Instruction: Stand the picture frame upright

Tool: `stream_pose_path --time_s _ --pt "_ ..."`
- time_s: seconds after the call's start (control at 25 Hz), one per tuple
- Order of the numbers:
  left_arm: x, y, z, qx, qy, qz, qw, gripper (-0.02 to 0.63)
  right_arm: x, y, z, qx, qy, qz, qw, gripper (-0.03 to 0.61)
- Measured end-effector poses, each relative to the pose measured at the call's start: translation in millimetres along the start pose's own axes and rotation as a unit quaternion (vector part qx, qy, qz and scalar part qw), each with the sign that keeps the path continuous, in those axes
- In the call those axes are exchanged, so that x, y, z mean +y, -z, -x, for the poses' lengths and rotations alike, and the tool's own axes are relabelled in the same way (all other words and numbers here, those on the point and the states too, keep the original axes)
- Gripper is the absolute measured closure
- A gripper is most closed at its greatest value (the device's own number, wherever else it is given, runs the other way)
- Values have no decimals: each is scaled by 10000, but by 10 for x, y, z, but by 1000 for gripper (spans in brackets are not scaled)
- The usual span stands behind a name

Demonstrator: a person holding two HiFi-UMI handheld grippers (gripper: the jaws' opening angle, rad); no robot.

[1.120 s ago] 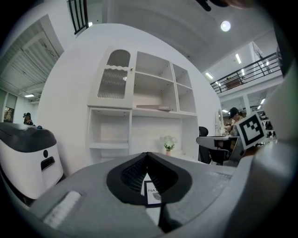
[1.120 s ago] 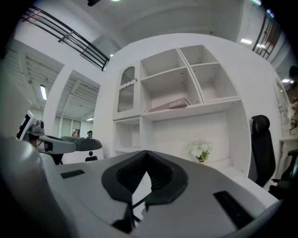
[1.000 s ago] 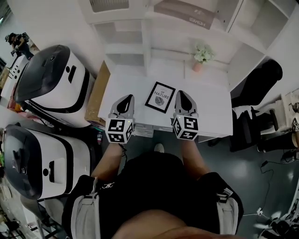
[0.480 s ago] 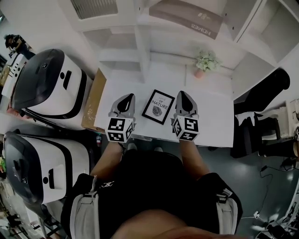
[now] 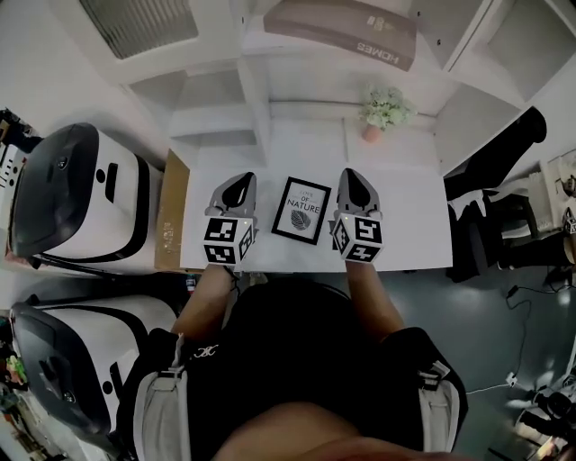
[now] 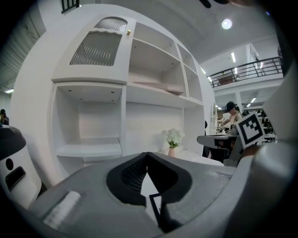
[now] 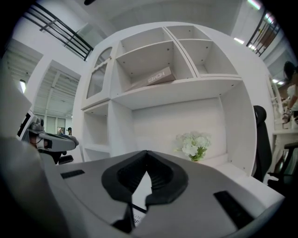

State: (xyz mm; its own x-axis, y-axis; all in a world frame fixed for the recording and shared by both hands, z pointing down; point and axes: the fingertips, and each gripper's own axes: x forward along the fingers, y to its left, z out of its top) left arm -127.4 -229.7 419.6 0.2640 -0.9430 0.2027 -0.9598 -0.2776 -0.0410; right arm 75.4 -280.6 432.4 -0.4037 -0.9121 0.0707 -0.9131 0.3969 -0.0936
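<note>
A black picture frame (image 5: 301,211) with a leaf print lies flat on the white desk (image 5: 405,225), between my two grippers. My left gripper (image 5: 239,183) hovers just left of it and my right gripper (image 5: 351,178) just right of it. Both are shut with nothing between the jaws. In the left gripper view a corner of the frame (image 6: 156,204) shows under the closed jaws. A strip of the frame (image 7: 138,214) shows below the closed jaws in the right gripper view.
A small pot of white flowers (image 5: 382,110) stands at the back of the desk under white shelves (image 5: 270,63). A box (image 5: 346,27) rests on a shelf. Large white and black machines (image 5: 81,194) and a cardboard panel (image 5: 167,212) flank the left; a dark office chair (image 5: 490,171) stands at the right.
The view has shifted: the desk and frame now sit closer under me and squarer. Both grippers keep their places beside the frame, still shut.
</note>
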Motion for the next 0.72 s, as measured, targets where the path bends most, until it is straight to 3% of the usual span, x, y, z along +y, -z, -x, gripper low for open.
stream_pose_path --time_s 0.12,0.16,0.2,0.24,0.28,0.32,0.44,0.72 --pt "-8 23 -98 74 373 145 9992 597 -56 27 -8 10 224 -45 9997 577" --pt "-37 54 -145 151 622 330 9974 595 -82 42 -20 23 284 -80 9996 529" --pt "-67 96 -194 255 883 530 9944 589 -106 65 -35 60 323 -120 9994 433" --pt "-86 145 -241 376 1094 659 9911 504 -125 96 -50 123 347 -154 9992 372" --pt "-89 198 -280 503 1217 675 9890 386 -139 134 -60 203 364 -175 9990 368" --pt "-72 251 -310 615 1253 607 9883 376 -148 176 -65 286 382 -190 9987 368" --pt "34 402 -362 831 1144 454 9889 376 -168 313 -61 493 460 -278 9973 368" --pt "149 720 -404 1136 1146 603 9851 376 -193 692 -46 965 632 -367 9926 368"
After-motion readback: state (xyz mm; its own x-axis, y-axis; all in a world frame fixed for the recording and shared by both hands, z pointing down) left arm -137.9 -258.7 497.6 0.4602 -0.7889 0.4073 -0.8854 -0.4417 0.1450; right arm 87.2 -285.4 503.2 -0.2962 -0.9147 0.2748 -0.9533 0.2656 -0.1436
